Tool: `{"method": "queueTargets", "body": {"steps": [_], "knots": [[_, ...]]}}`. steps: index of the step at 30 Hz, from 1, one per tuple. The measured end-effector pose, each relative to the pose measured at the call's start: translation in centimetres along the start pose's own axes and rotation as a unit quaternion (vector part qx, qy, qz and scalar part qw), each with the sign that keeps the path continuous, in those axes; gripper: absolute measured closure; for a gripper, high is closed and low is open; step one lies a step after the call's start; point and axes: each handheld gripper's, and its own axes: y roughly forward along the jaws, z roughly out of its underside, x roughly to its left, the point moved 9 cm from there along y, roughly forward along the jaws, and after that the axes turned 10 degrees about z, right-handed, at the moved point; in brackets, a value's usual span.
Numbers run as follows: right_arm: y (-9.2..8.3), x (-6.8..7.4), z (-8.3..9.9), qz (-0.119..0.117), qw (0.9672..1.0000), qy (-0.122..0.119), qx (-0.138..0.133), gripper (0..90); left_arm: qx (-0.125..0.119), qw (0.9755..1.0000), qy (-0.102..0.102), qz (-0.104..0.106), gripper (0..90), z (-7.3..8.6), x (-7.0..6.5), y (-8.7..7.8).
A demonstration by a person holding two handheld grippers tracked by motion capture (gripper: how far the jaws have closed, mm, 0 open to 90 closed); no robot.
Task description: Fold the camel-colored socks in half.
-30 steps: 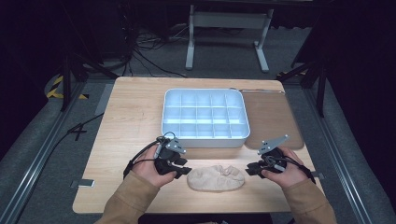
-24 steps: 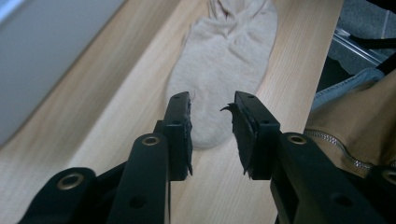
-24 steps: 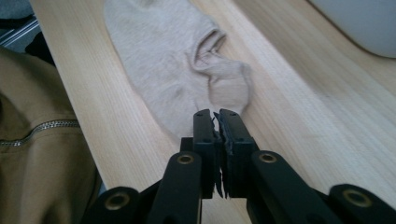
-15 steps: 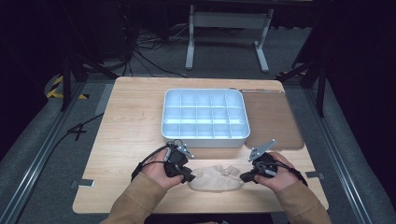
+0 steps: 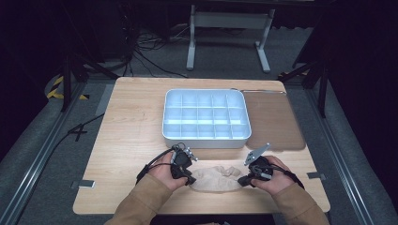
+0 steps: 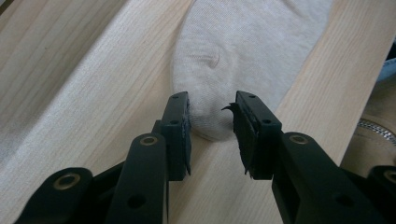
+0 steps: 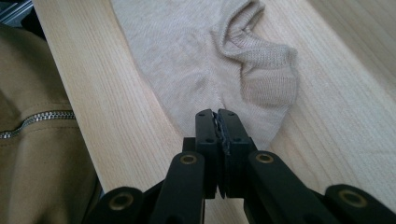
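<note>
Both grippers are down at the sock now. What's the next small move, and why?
Probably close the left gripper on the sock. The sock's rounded end sits between its open jaws, not yet pinched, while the right gripper already looks shut on the sock's other edge.

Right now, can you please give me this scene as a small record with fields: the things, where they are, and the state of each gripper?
surface: wooden table
item in work: beige sock, lying flat near the table's front edge
left gripper: jaws apart around the sock's toe end, pads not pressing
right gripper: jaws shut on the sock's edge at the other end
behind the sock: white divided tray, compartments look empty
beside the tray: brown mat
</note>
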Motion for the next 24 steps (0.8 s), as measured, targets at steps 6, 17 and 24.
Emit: {"method": "queueTargets", "body": {"steps": [6, 17, 24], "knots": [[0.51, -0.06, 0.23, 0.006, 0.9999, -0.001, 0.010, 87.0, 0.008, 0.9997, 0.017, -0.017, 61.9, -0.01, 0.05, 0.25], [0.74, -0.10, 0.32, 0.010, 0.9999, -0.001, 0.014, 86.8, 0.018, 0.9996, 0.014, -0.015, 60.2, 0.16, 0.13, 0.78], [0.65, 0.01, 0.32, 0.008, 0.9999, -0.002, 0.013, 84.9, 0.013, 0.9998, 0.012, -0.001, 72.8, 0.04, -0.20, 1.03]]}}
